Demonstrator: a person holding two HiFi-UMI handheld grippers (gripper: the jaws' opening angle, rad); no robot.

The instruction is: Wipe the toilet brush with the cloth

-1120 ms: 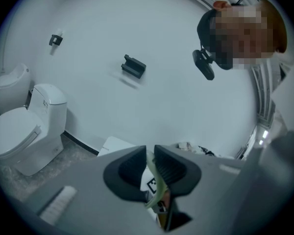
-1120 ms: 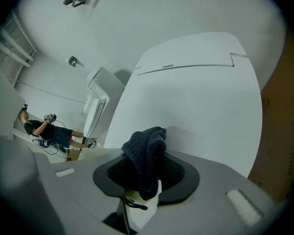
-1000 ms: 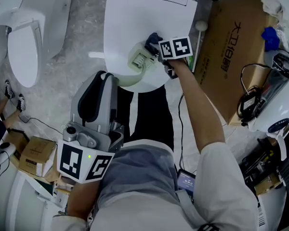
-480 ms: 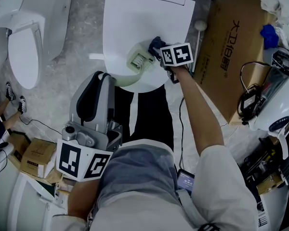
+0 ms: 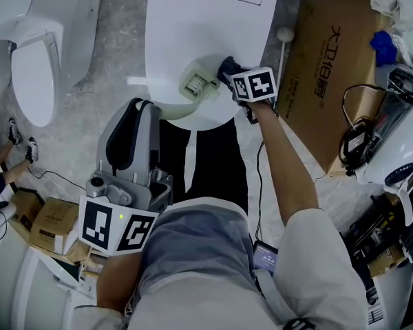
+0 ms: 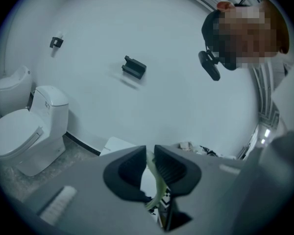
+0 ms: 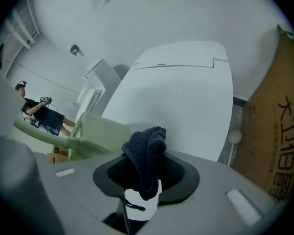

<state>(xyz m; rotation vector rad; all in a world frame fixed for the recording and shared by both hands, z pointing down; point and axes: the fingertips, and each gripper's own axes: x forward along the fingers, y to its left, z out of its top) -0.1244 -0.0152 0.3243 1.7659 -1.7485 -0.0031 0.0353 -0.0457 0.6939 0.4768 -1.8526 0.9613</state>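
The left gripper [image 6: 150,155] has its jaws almost together, pinched on the thin pale-green handle of the toilet brush [image 5: 198,84]. Only a narrow slit shows between the jaws, and the handle fills it. From there the brush runs up and to the right, away from the person. Its long axis slants across the near edge of the closed toilet lid [image 5: 206,26], and its boxy green head sits over the near middle of the lid. Whether the head rests on the lid cannot be told. Just beside the head's right side is the dark knitted cloth [image 7: 146,151], bunched and folded over. The right gripper [image 7: 146,163] has its jaws closed on the cloth, above the lid's near right edge.
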